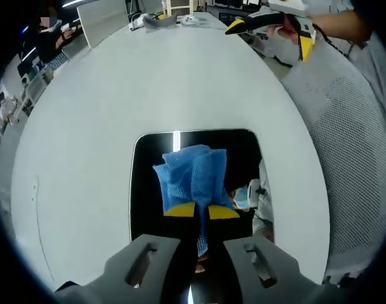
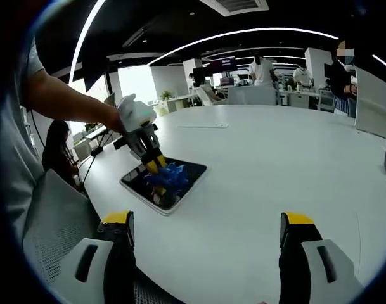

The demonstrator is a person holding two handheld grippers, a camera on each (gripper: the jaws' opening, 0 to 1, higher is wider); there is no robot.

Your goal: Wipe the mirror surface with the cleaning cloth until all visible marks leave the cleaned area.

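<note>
Blue cleaning cloth [image 1: 194, 174], pinched in the left tool [image 1: 202, 212], sits on the mirror [image 1: 142, 190]; press flat, sweep overlapping strokes (right tool [image 2: 208, 229] idles open).

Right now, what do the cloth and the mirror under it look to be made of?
The cleaning cloth, pinched in the left hand-held gripper, looks like a soft blue open-weave fabric: a fine mesh texture shows and it bunches into folds. The mirror looks like glossy glass, dark with rounded corners; it throws back a ceiling light strip and the cloth's reflection. Its backing cannot be told.
</note>
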